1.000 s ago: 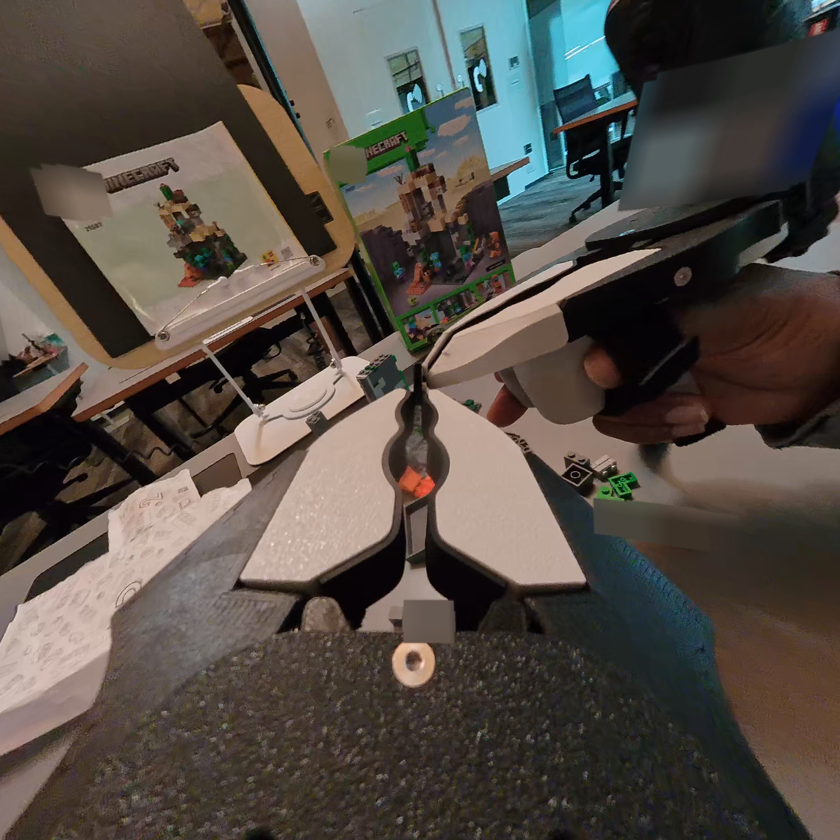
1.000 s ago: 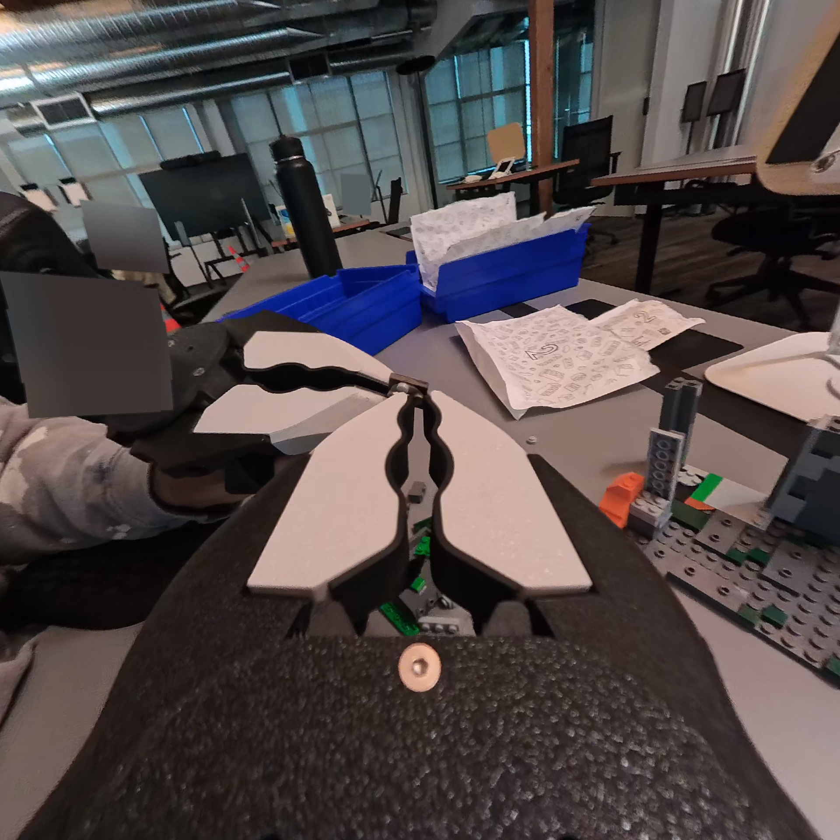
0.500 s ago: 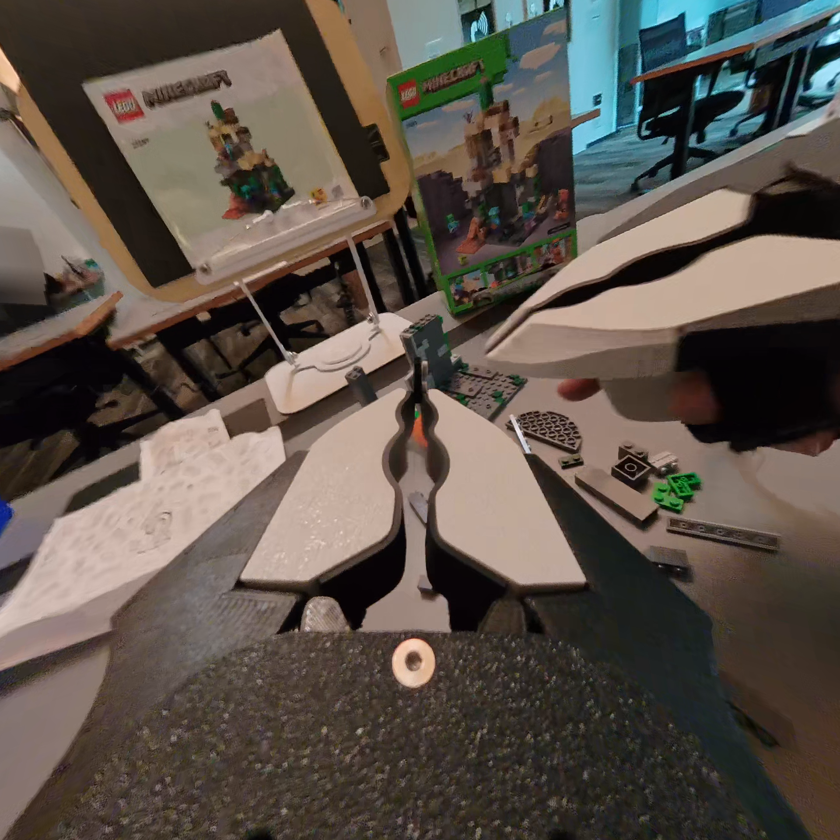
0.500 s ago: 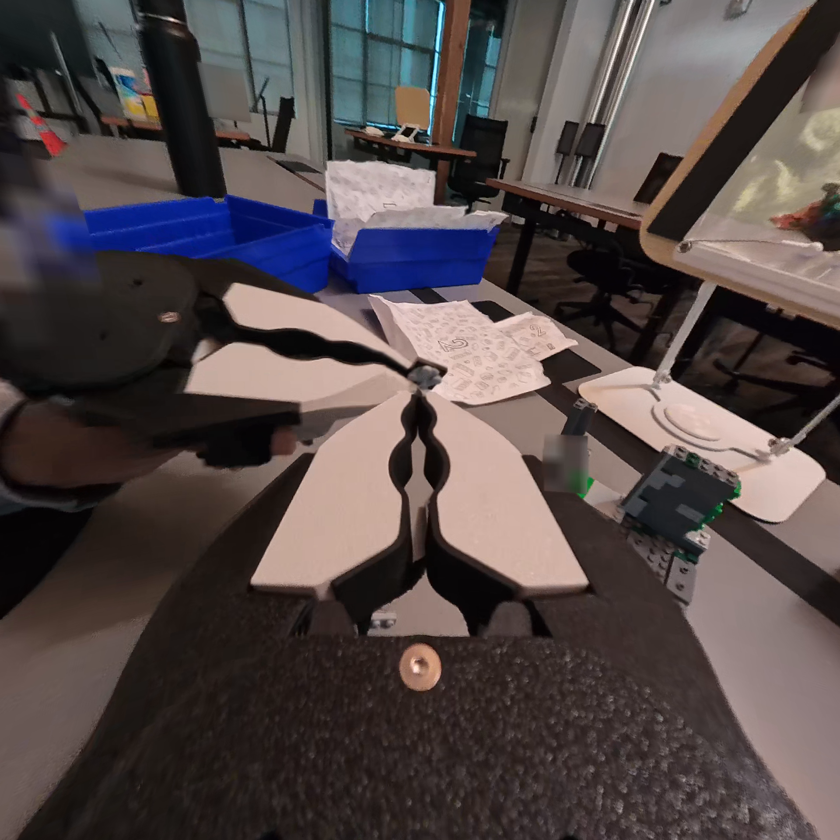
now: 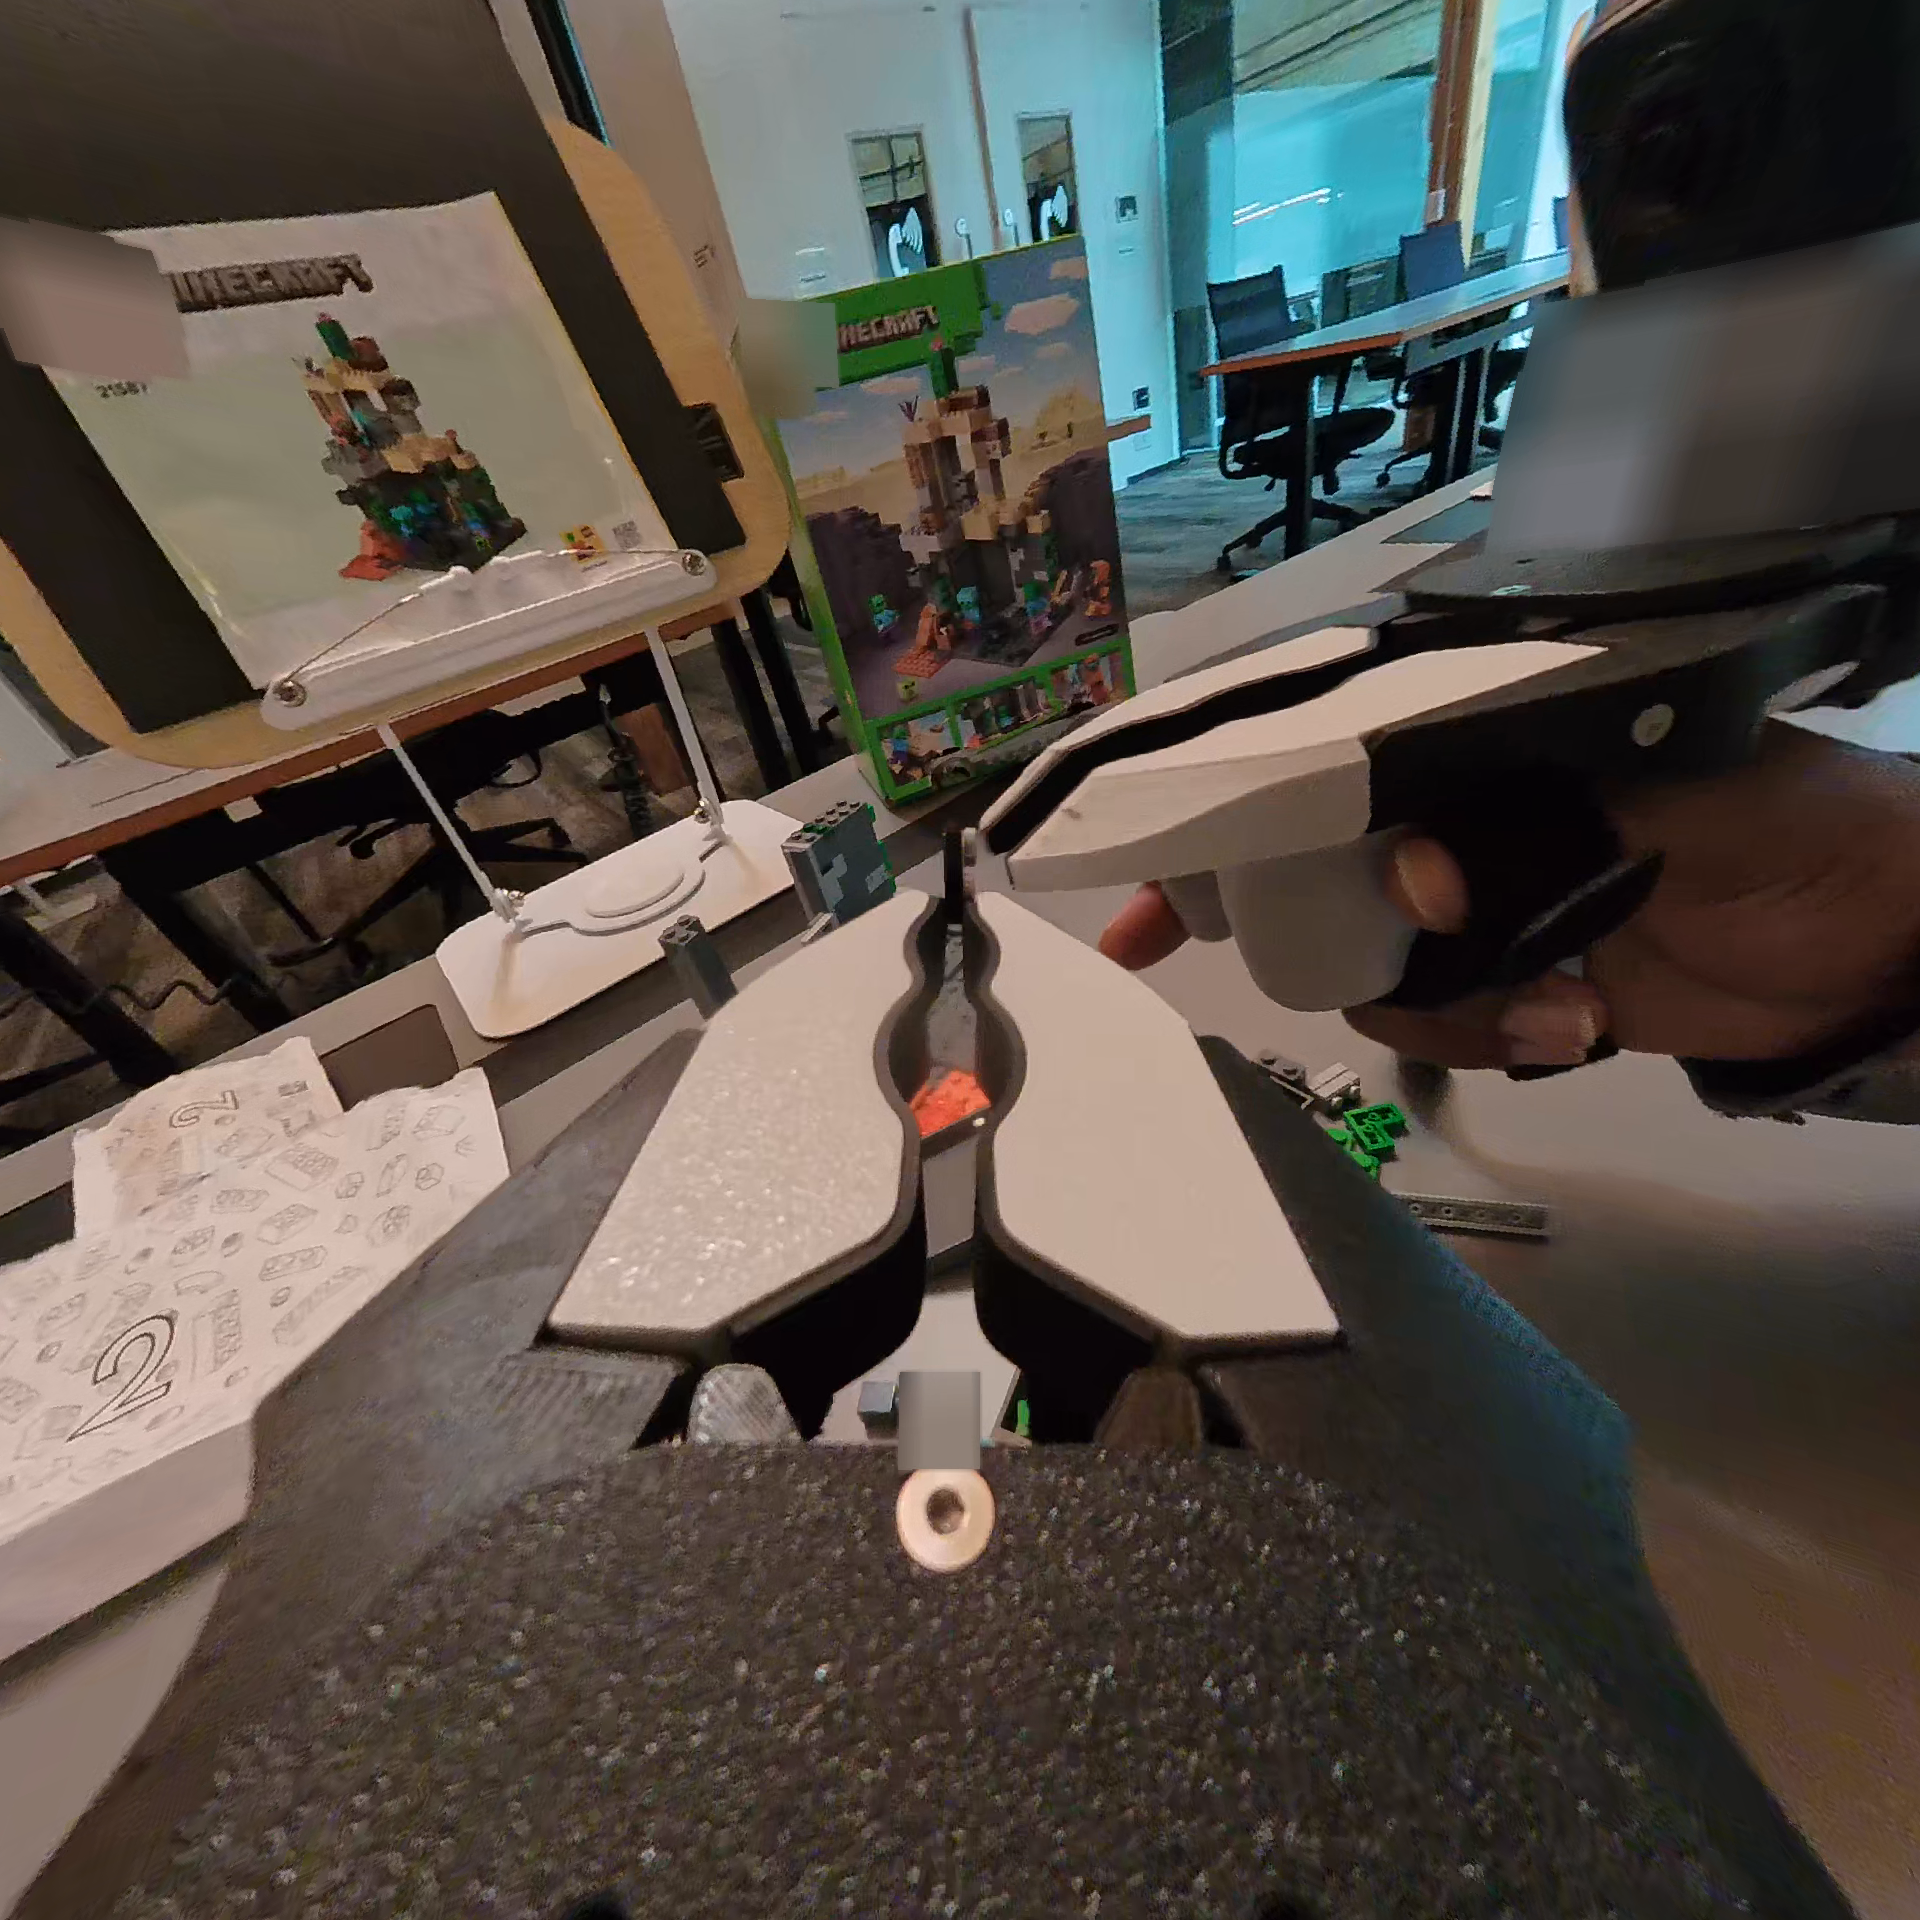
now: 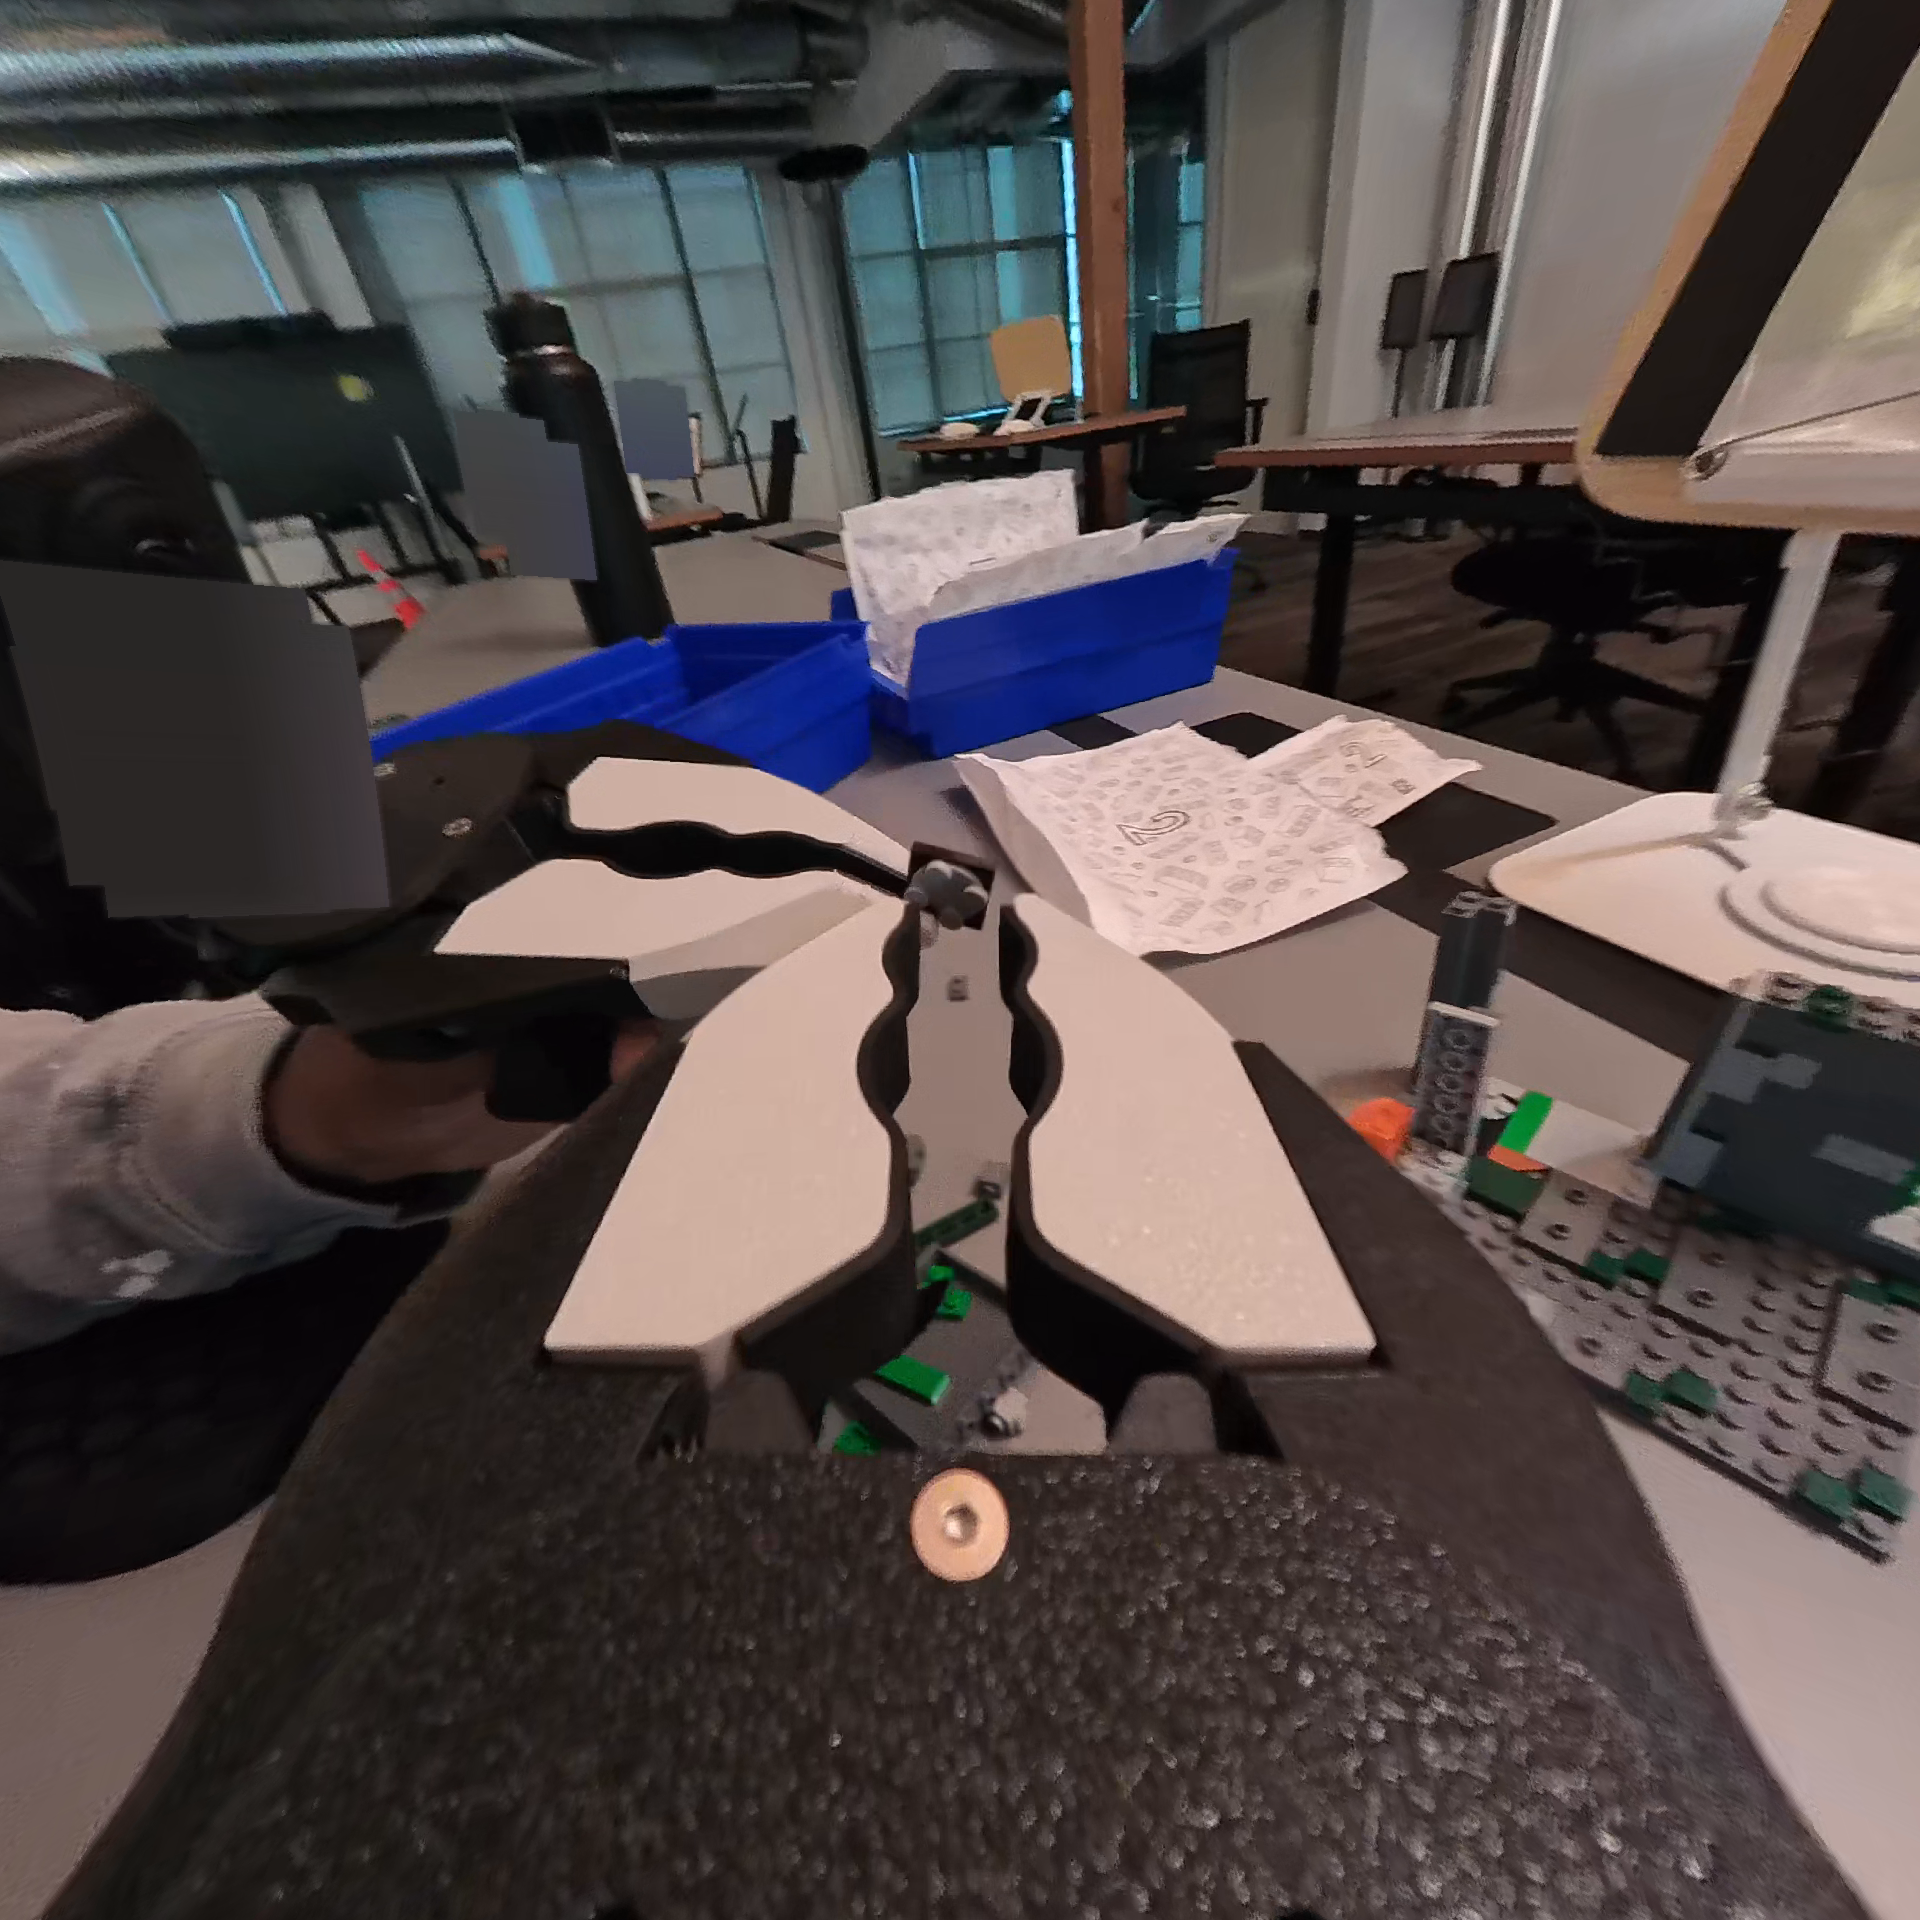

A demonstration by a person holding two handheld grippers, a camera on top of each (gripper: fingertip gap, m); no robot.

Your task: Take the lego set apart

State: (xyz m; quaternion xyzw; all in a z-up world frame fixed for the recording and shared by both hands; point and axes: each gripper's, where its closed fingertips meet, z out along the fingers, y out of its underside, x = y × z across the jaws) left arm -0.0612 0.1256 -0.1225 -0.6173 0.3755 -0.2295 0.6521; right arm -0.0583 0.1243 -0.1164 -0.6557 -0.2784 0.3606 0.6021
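My left gripper (image 5: 951,896) is shut on a small dark lego piece (image 5: 951,860) that stands up from its fingertips. In the right wrist view that piece (image 6: 945,888), with a grey round part on it, sits at the tips of my right gripper (image 6: 954,906), whose fingers stand slightly apart around it. The right gripper (image 5: 987,831) reaches in from the right and meets the left tips. The lego build, a grey studded baseplate (image 6: 1714,1299) with a dark block wall (image 6: 1797,1101), a grey pillar (image 6: 1465,1029) and an orange brick (image 6: 1382,1122), lies on the table to the right.
Loose green and grey pieces (image 5: 1361,1122) lie on the table under the grippers. A booklet stand (image 5: 613,914) and the set's box (image 5: 966,530) stand behind. Printed paper bags (image 6: 1174,842) lie to the left, with blue bins (image 6: 1039,655) and a black bottle (image 6: 582,488) beyond. Less than 4 cm separates the two grippers' tips. The grey pillar (image 6: 1465,1029) is about equally far from each gripper, around 15 centimetres. From the right gripper's tips to the grey studded baseplate (image 6: 1714,1299) is close to 20 centimetres.
Half a second ago both grippers had swung aside, tips still close; now they are back as a second ago. The right gripper's fingers, shut before, now stand slightly apart.
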